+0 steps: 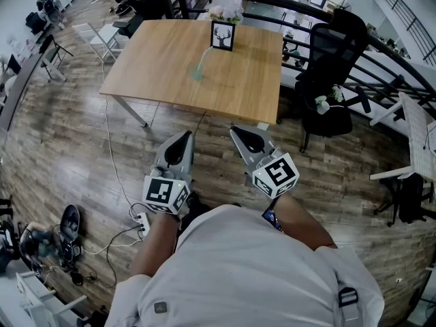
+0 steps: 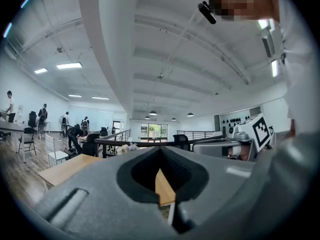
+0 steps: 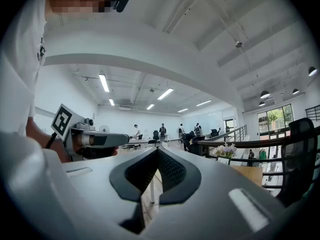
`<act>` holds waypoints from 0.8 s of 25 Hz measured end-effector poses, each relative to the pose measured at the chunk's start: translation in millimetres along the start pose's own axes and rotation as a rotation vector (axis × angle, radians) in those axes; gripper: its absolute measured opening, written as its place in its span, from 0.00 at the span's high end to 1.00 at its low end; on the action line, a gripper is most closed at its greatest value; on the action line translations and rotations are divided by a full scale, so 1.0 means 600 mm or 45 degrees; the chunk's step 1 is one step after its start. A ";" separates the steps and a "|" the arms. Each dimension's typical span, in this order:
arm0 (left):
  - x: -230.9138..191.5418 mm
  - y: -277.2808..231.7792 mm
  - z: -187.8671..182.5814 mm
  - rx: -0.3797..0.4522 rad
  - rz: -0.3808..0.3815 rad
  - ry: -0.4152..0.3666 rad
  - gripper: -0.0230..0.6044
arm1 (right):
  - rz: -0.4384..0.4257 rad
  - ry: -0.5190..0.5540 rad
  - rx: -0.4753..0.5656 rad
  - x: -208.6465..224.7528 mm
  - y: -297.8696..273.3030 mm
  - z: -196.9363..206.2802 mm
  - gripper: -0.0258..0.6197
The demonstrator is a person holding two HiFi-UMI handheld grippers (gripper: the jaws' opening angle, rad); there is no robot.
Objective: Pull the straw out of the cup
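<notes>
A pale green cup stands on the wooden table near its middle, with a light straw leaning up and to the right out of it. I hold both grippers level close to my body, well short of the table's near edge. The left gripper has its jaws together with nothing between them. The right gripper is shut and empty too. I cannot make out the cup in either gripper view.
A framed deer picture and a bunch of flowers stand at the table's far edge. A black office chair sits right of the table, a railing behind it. Cables and a power strip lie on the floor at my left.
</notes>
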State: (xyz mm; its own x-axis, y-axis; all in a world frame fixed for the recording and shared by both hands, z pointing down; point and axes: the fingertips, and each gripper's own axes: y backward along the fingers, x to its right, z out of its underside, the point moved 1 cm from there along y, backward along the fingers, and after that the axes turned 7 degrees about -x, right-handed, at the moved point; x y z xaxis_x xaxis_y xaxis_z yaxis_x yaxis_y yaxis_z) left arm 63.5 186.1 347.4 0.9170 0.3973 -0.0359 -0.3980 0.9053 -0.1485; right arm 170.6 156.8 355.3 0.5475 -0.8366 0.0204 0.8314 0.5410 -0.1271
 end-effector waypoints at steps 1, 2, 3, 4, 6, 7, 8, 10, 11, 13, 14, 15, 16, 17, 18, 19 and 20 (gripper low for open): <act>-0.005 0.001 0.001 0.001 0.002 0.001 0.96 | 0.000 0.000 0.001 -0.003 -0.005 -0.001 0.95; -0.011 0.002 0.001 0.001 0.004 0.001 0.96 | 0.001 0.000 0.001 -0.005 -0.009 -0.001 0.95; -0.016 0.003 0.001 0.002 0.006 0.002 0.96 | 0.002 0.001 0.001 -0.008 -0.014 -0.002 0.95; -0.021 0.004 0.002 0.002 0.008 0.003 0.96 | 0.004 0.001 0.001 -0.010 -0.018 -0.002 0.95; -0.031 0.006 0.003 0.001 0.015 0.006 0.96 | 0.006 -0.002 0.002 -0.015 -0.027 -0.004 0.95; -0.036 0.008 0.004 0.000 0.021 0.008 0.96 | 0.003 -0.006 0.006 -0.018 -0.032 -0.006 0.95; -0.041 0.010 0.005 0.000 0.027 0.010 0.96 | -0.001 -0.014 0.012 -0.022 -0.037 -0.008 0.95; -0.054 0.013 0.006 0.005 0.038 0.013 0.96 | -0.006 -0.034 0.025 -0.028 -0.051 -0.009 0.95; -0.064 0.014 0.006 0.008 0.042 0.015 0.96 | -0.004 -0.038 0.026 -0.030 -0.060 -0.009 0.95; -0.089 0.017 0.006 0.013 0.049 0.023 0.96 | 0.003 -0.032 0.022 -0.037 -0.085 -0.013 0.95; -0.105 0.020 0.006 0.016 0.053 0.026 0.96 | 0.006 -0.026 0.018 -0.042 -0.099 -0.016 0.95; -0.122 0.022 0.006 0.019 0.057 0.027 0.96 | 0.009 -0.020 0.015 -0.048 -0.114 -0.018 0.95; -0.141 0.025 0.006 0.023 0.061 0.027 0.96 | 0.015 -0.016 0.013 -0.053 -0.131 -0.020 0.95; -0.161 0.027 0.004 0.026 0.065 0.025 0.96 | 0.021 -0.014 0.012 -0.058 -0.149 -0.022 0.95; -0.181 0.030 0.002 0.028 0.071 0.024 0.96 | 0.029 -0.013 0.011 -0.063 -0.167 -0.024 0.95; -0.201 0.032 0.000 0.030 0.079 0.024 0.96 | 0.035 -0.014 0.010 -0.068 -0.186 -0.027 0.95; -0.220 0.035 -0.001 0.030 0.090 0.027 0.96 | 0.042 -0.014 0.007 -0.075 -0.204 -0.030 0.95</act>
State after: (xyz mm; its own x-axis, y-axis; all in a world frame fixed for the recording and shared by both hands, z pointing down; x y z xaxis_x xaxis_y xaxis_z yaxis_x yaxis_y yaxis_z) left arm -66.0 152.7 348.2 0.8869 0.4571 -0.0663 -0.4619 0.8786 -0.1216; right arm 42.5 126.8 351.8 0.5753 -0.8175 0.0274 0.8135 0.5685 -0.1225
